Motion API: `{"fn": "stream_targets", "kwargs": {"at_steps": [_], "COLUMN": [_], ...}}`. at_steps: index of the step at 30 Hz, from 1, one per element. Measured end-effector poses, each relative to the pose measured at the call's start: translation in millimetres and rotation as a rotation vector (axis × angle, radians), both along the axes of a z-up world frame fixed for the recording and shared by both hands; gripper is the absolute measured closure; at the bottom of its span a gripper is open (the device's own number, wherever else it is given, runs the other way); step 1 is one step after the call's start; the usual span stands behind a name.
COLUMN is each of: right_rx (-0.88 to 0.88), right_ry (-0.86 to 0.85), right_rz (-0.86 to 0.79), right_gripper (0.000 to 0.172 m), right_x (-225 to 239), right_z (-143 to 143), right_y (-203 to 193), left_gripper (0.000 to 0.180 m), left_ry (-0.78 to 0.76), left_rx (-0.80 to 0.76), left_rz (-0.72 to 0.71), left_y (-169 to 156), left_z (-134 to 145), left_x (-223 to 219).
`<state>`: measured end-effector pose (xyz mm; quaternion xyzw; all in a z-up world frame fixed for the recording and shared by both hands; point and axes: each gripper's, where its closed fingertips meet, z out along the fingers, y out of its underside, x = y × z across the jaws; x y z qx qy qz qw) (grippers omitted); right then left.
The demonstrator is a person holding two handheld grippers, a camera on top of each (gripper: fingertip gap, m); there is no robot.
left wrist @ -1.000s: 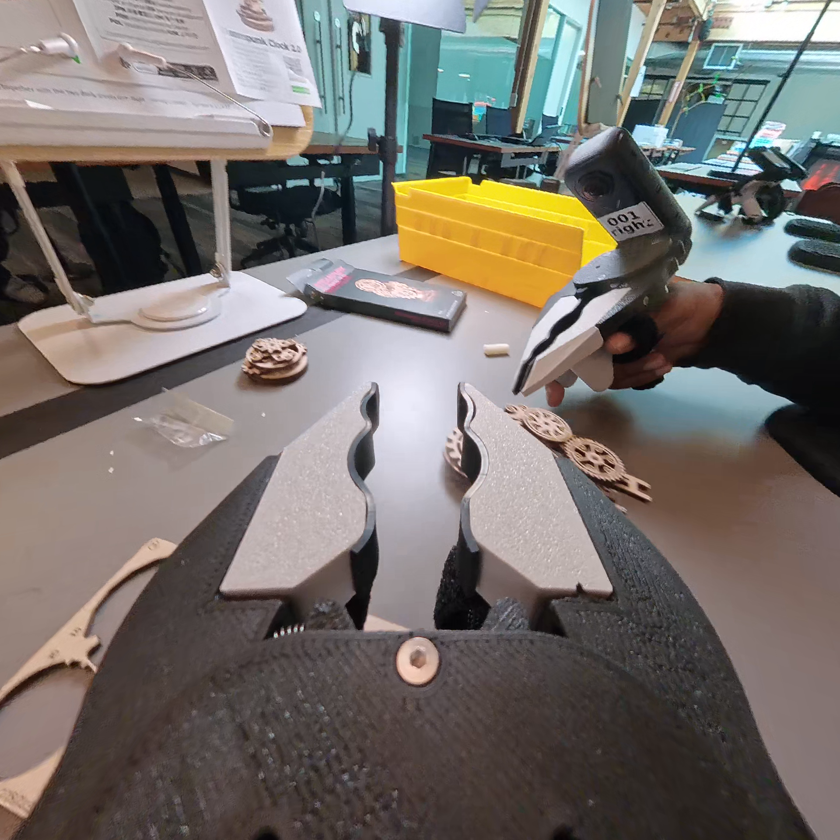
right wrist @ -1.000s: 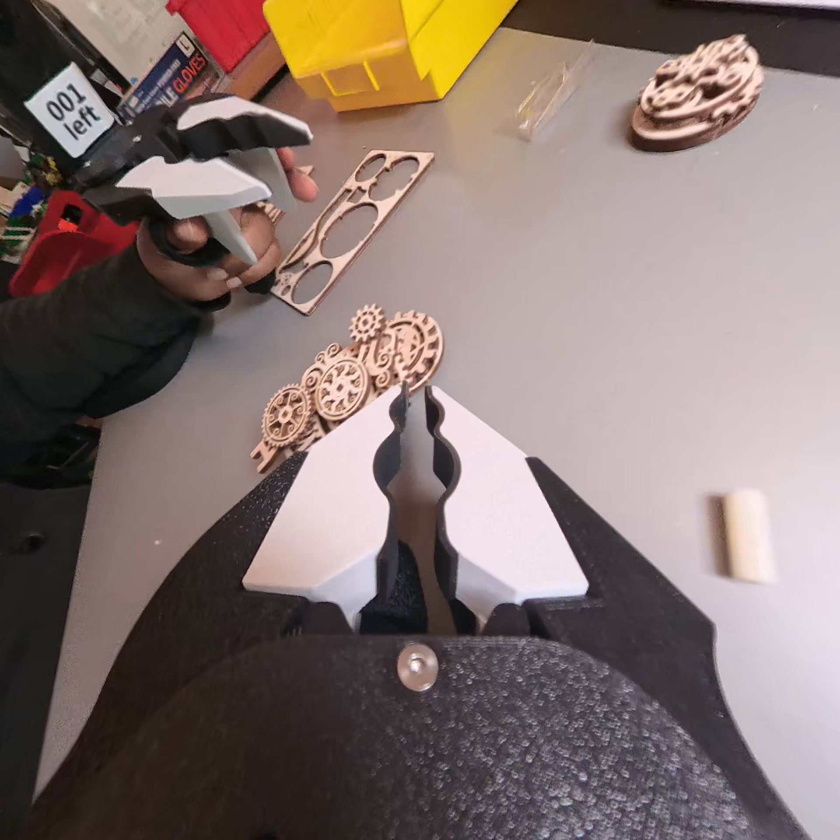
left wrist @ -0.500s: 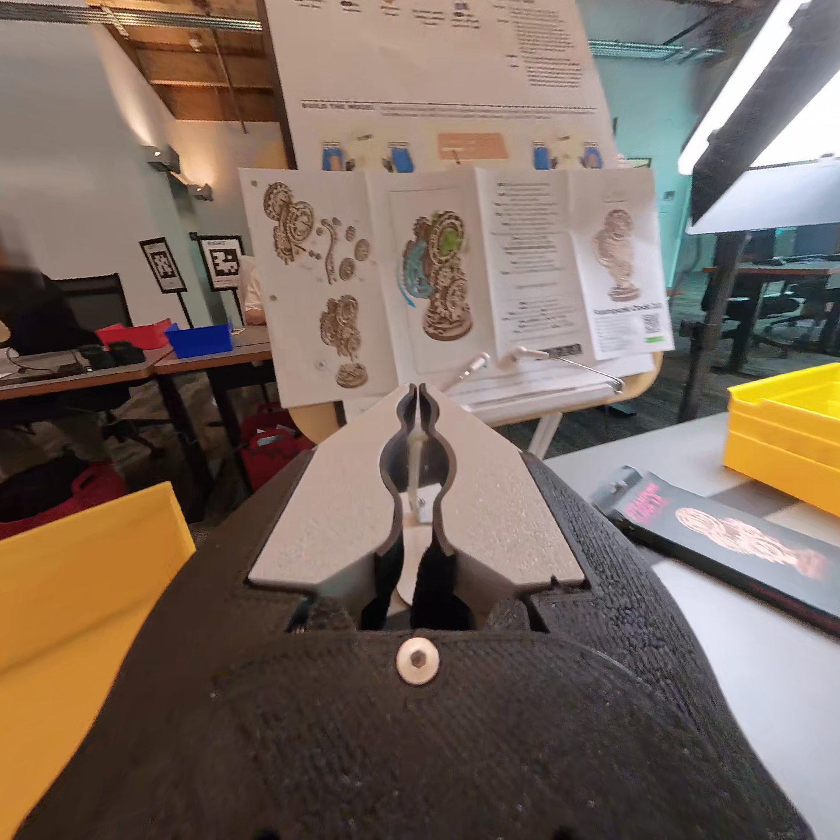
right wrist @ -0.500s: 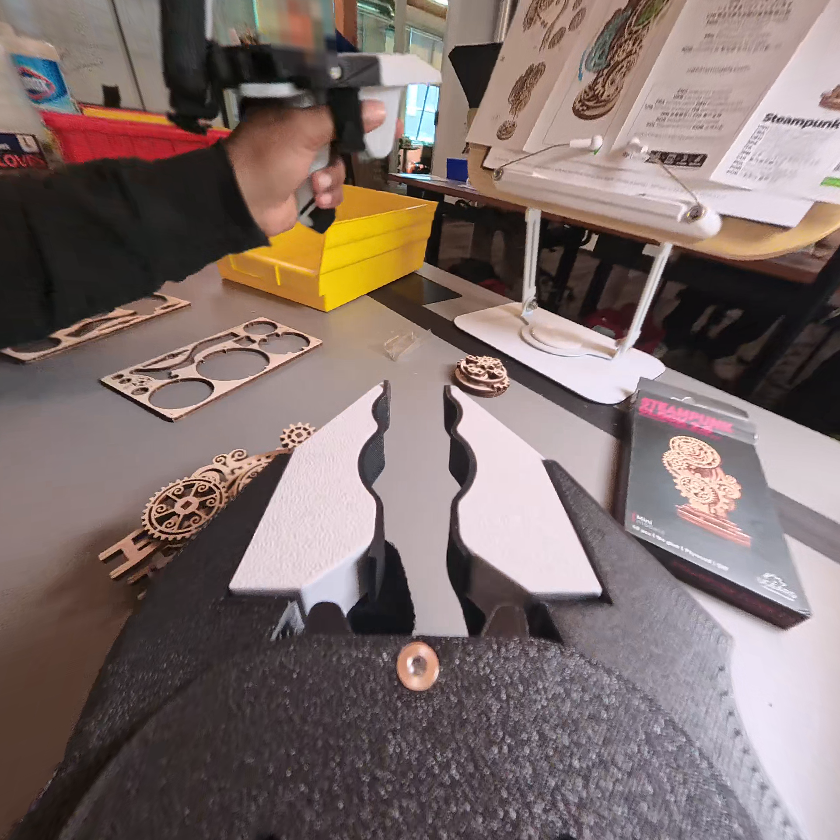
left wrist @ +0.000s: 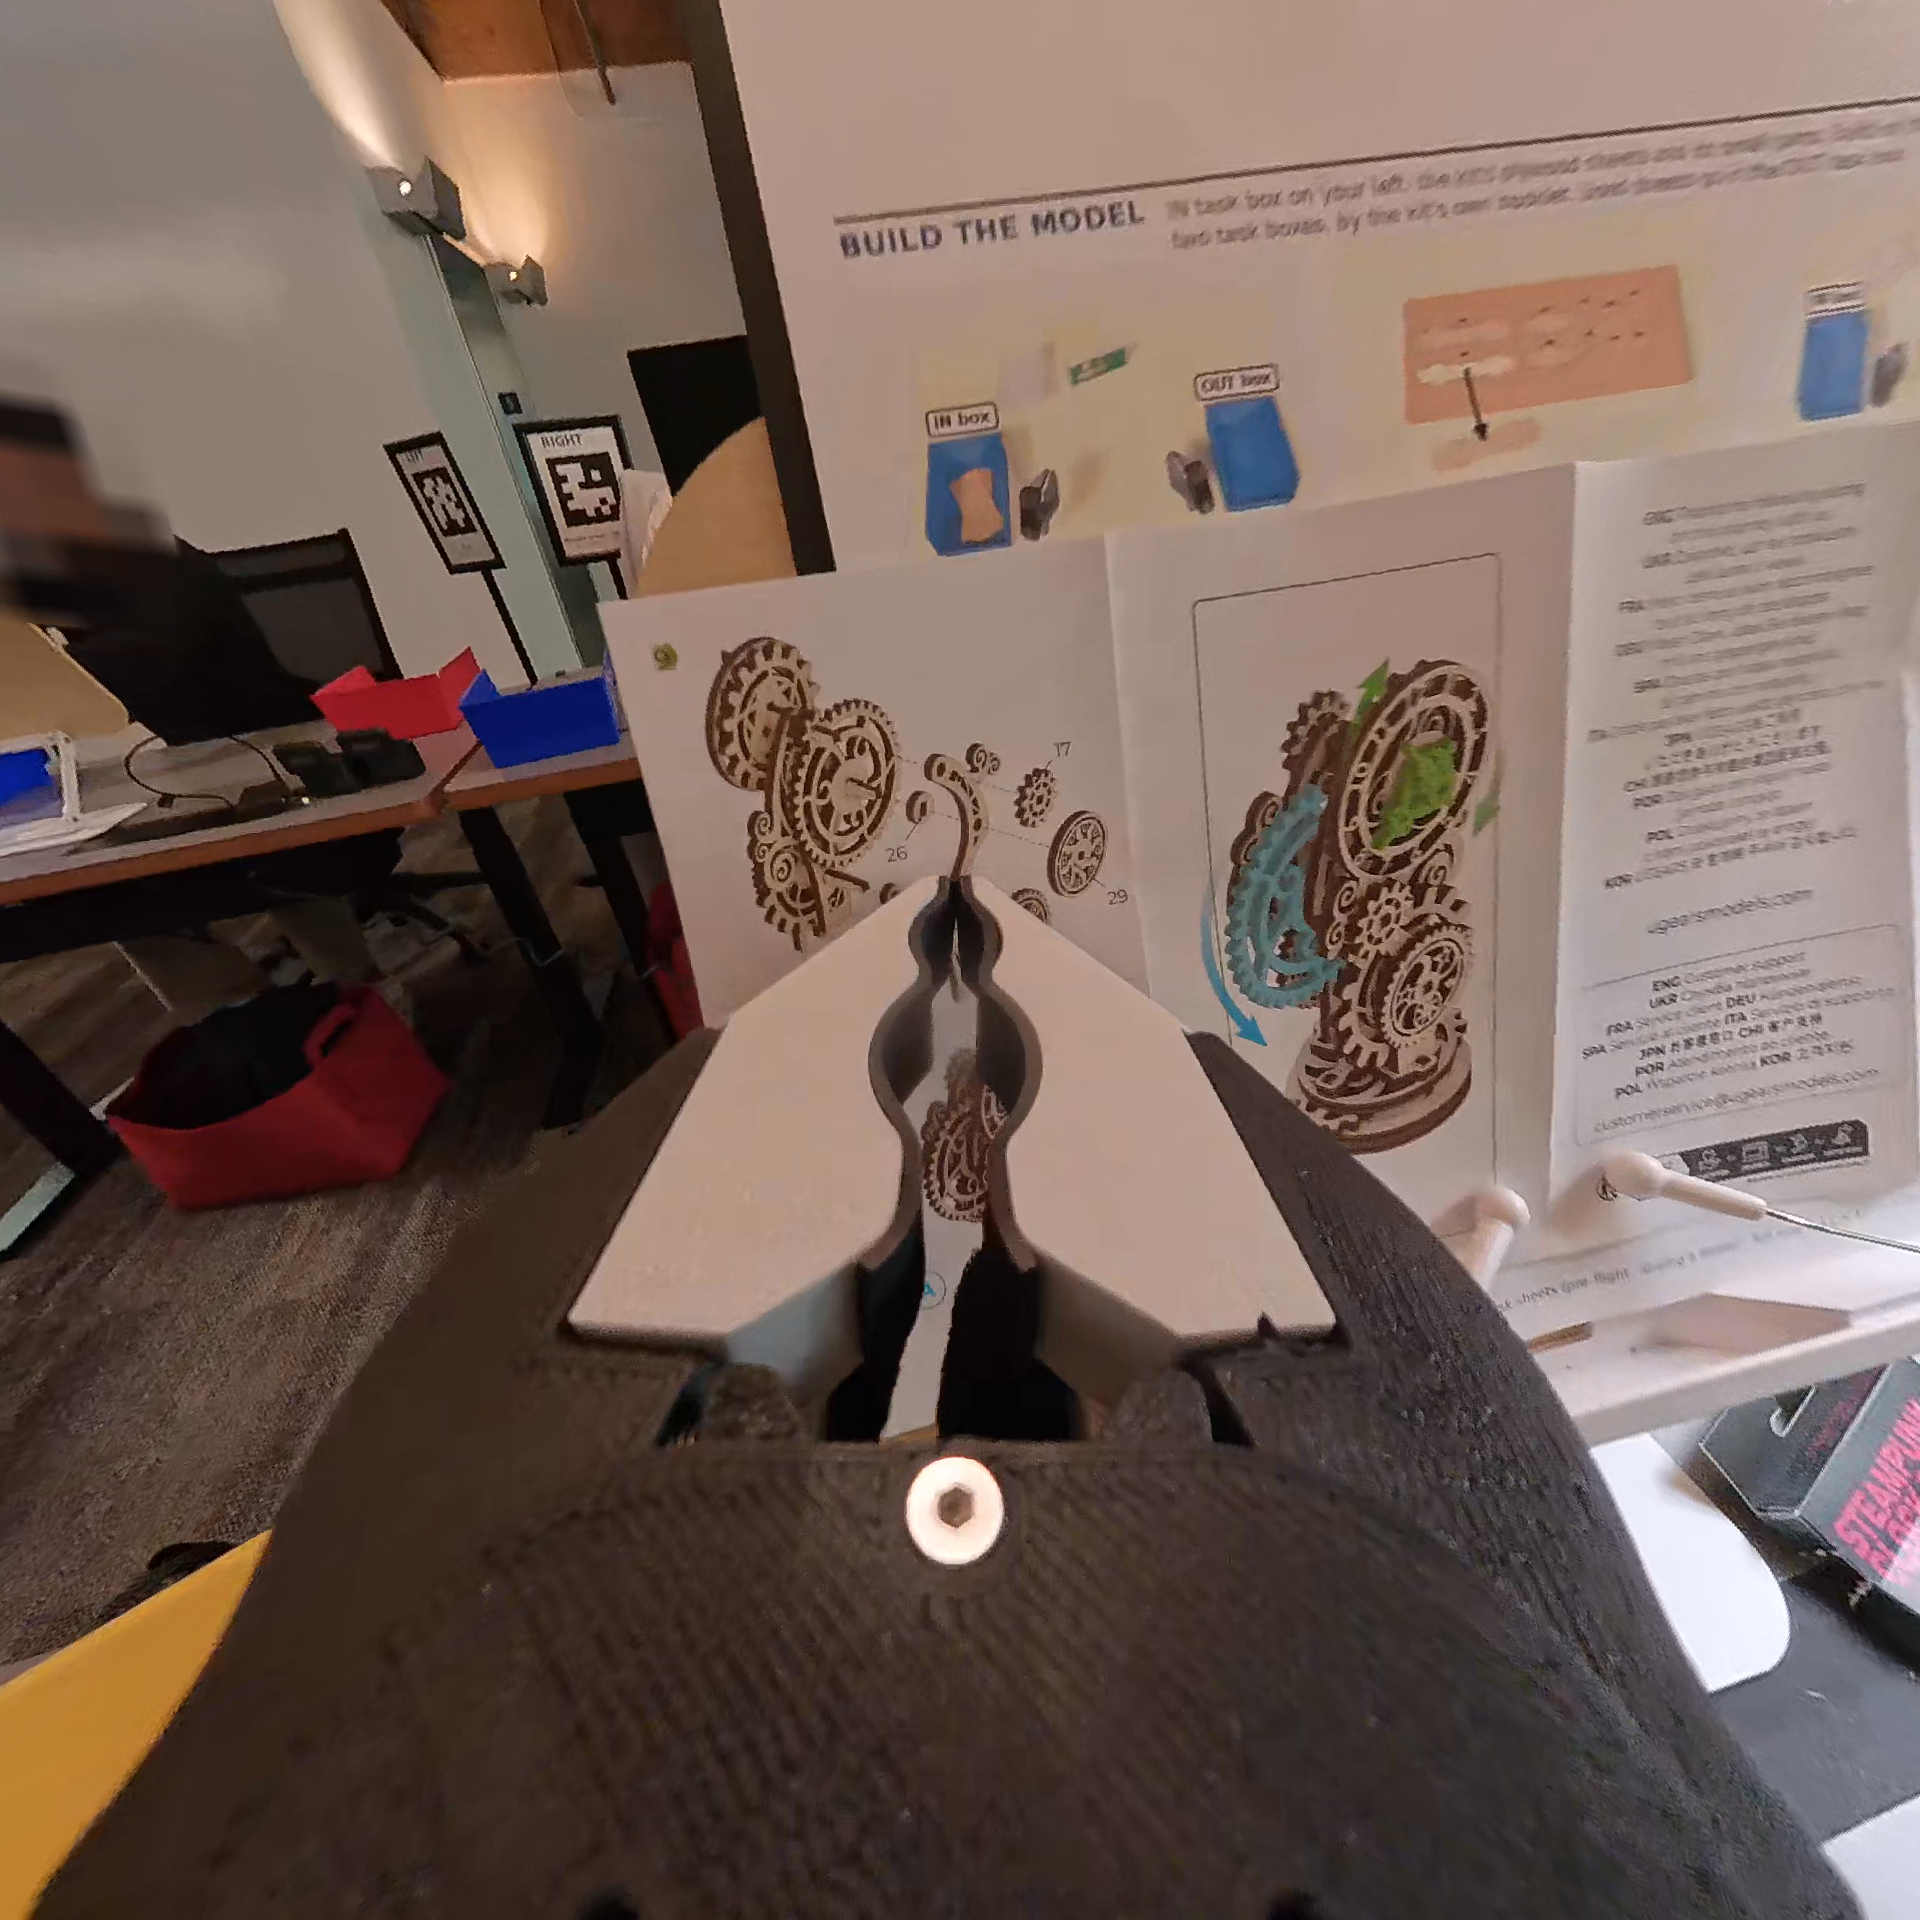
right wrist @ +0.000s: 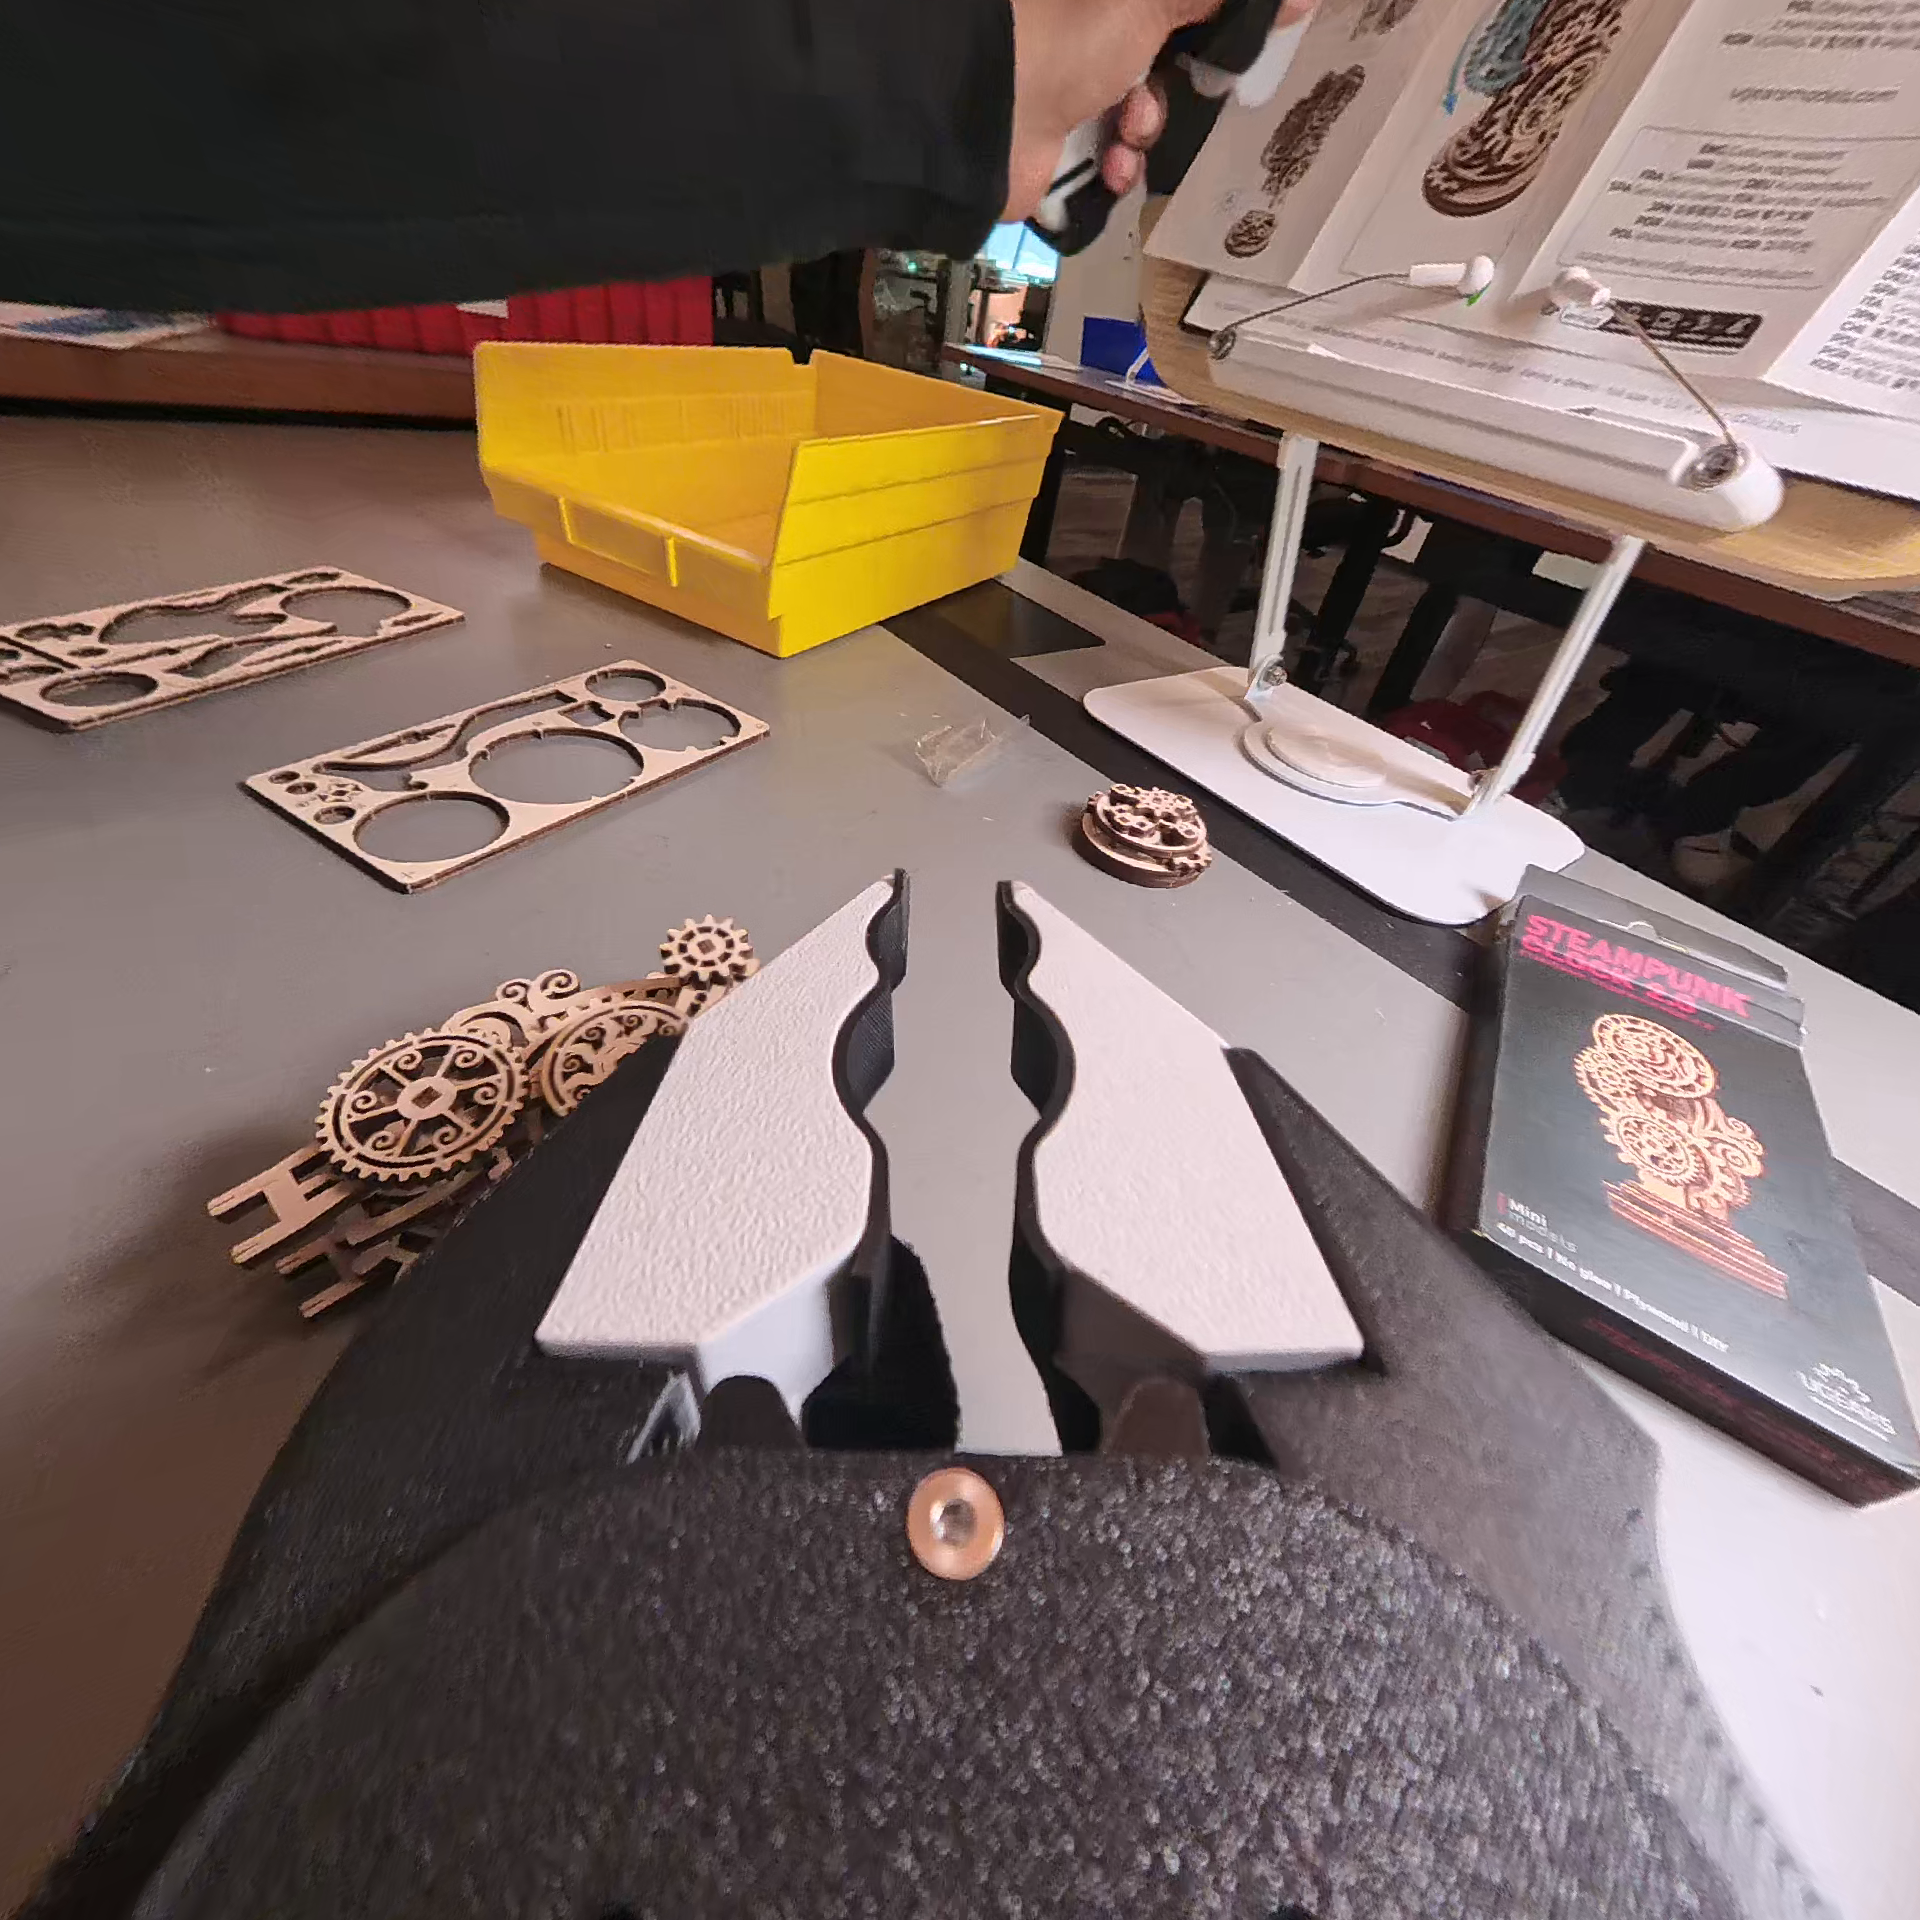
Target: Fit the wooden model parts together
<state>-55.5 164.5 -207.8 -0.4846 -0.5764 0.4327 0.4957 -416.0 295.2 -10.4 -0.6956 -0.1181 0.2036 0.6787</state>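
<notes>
The flat, light-brown wooden gear model piece [right wrist: 457,1122], with big and small toothed wheels and curly bits, lies on the grey table [right wrist: 208,1455]. It sits just beside the right gripper [right wrist: 951,894], on its left side, and part of it is hidden under the gripper's black body. A small round dark-brown wooden gear stack [right wrist: 1146,849] sits farther out on the table, a little to the right of the fingertips.

The right gripper has its 2 white fingers [right wrist: 769,1122] apart, with only bare grey table showing between them. It holds nothing.

Behind the gear piece lie 2 thin wooden sheets with round holes cut out [right wrist: 509,774]. Past them stands a yellow plastic bin [right wrist: 769,499]. A tiny clear plastic bag [right wrist: 956,743] lies near the white stand [right wrist: 1340,800] that holds up the paper instruction pages [left wrist: 1299,790]. A black cardboard box with a gear picture [right wrist: 1662,1174] lies on the right.

The left gripper [left wrist: 952,885] is lifted up in front of the pages. Its 2 fingertips are pressed together with nothing between them. In the right wrist view, a hand in a dark sleeve [right wrist: 1081,125] is up near the pages.
</notes>
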Motion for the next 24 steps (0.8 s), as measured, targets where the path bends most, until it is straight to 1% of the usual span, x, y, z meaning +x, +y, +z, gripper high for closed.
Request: {"fn": "stream_targets", "kwargs": {"at_steps": [2,5,8,10,13,16,20,24], "right_rx": [0.024,0.056,0.085,0.105,0.133,0.16,0.15,0.102], "right_ry": [-0.012,-0.031,-0.046,-0.051,-0.065,-0.068,-0.045,-0.034], "right_rz": [0.01,0.019,0.027,0.032,0.034,0.024,0.003,-0.012], "right_gripper": [0.157,0.157,0.157,0.157,0.158,0.158,0.159,0.158], "right_x": [-1,-2,-3,-3,-3,-2,0,1], "right_z": [-2,-5,-8,-9,-12,-13,-9,-6], "right_y": [-3,-8,-12,-14,-15,-14,-9,-3], "left_gripper": [0.18,0.18,0.18,0.18,0.18,0.18,0.18,0.18], "left_ry": [0.001,0.016,0.081,0.092,0.103,0.081,0.074,0.071], "left_rx": [0.03,0.023,0.032,0.019,-0.012,-0.019,-0.012,-0.017], "left_rz": [-0.001,0.016,0.013,0.01,0.007,0.014,0.049,0.12], "left_y": [2,3,3,8,15,16,4,-13], "left_z": [1,1,13,17,12,-2,-18,-19], "left_x": [-1,-1,7,12,19,23,19,-1]}}
